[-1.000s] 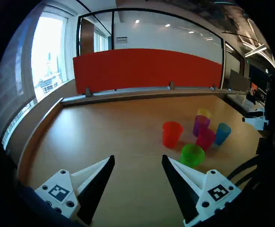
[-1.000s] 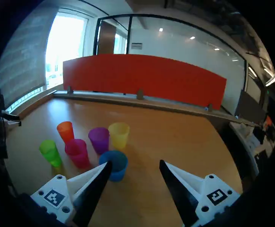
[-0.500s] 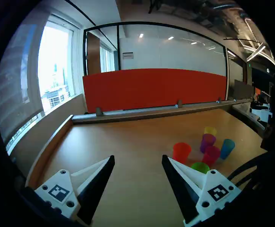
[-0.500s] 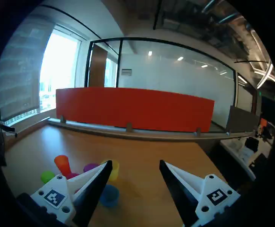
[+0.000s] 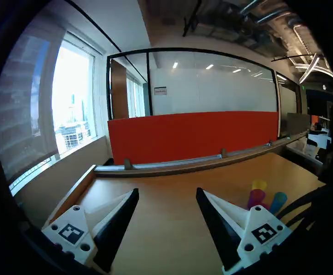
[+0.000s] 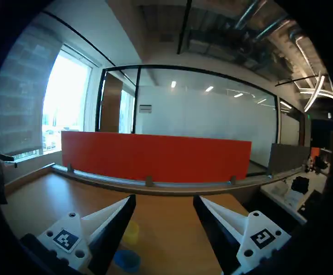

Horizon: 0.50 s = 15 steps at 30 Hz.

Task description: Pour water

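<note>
left gripper view: we see our left gripper (image 5: 166, 191) spread apart, empty, over the table (image 5: 166, 238).
right gripper view: our right gripper (image 6: 163, 198) gapes too, empty.
cups: blue cup (image 5: 278, 201), purple cup (image 5: 256, 198), yellow cup (image 5: 259, 184) cluster on the table, right.
far: red divider (image 5: 194, 135).

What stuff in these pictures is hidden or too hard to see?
- Left gripper view: the bottoms of the purple cup and the blue cup are hidden behind a finger of the left hand-held gripper.
- Right gripper view: the yellow cup and the blue cup are partly hidden behind a finger of the right hand-held gripper.
- Both views: the cups are too small to tell whether any holds water.
</note>
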{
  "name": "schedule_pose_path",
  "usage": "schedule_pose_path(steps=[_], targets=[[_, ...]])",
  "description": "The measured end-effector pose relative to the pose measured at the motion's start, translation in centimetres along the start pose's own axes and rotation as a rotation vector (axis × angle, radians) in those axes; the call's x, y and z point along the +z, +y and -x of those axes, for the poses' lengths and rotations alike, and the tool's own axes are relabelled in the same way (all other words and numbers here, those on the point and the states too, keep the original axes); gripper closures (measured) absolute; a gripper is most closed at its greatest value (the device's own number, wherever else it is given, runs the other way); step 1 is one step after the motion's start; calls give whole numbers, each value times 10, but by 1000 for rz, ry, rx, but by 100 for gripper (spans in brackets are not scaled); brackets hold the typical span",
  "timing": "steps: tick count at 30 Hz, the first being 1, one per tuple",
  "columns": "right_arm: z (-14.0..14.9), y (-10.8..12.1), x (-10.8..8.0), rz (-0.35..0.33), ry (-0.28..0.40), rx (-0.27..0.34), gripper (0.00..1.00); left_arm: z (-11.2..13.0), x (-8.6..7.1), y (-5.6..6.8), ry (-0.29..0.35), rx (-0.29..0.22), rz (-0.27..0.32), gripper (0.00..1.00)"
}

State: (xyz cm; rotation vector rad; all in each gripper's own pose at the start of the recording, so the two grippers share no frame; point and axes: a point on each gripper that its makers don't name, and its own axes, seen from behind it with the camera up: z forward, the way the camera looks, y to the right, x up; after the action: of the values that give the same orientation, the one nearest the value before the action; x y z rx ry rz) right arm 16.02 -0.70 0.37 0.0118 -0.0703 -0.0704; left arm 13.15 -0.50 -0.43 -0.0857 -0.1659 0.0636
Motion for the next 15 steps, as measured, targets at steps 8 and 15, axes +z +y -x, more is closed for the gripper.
schedule_pose_path(steps=[8, 15], targets=[[-3, 0, 1, 16, 16, 5, 4, -15, 5, -2, 58, 8, -14, 8], [-6, -1, 0, 25, 31, 19, 4, -11, 7, -2, 101, -24, -11, 8]])
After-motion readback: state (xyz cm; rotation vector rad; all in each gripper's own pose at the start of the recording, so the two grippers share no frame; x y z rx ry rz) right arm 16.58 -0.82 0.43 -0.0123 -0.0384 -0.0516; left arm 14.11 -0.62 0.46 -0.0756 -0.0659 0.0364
